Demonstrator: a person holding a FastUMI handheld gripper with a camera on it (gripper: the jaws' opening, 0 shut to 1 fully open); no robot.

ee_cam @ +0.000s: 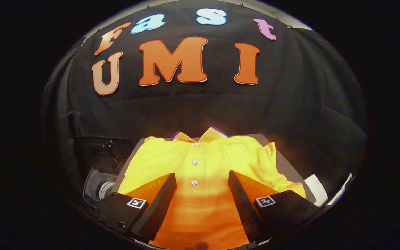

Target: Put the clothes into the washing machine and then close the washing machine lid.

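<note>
Clearly, the tongs (202, 185) stood spread wide above a yellow shirt (200, 163) lying flat on the worktop (286, 163); the washing machine (99, 184) was beside them, left.

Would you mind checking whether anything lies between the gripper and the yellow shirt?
Nothing visible does. The gripper is open, its fingers spread over the yellow shirt, which lies flat on the grey table. The washing machine sits beside the table.
</note>
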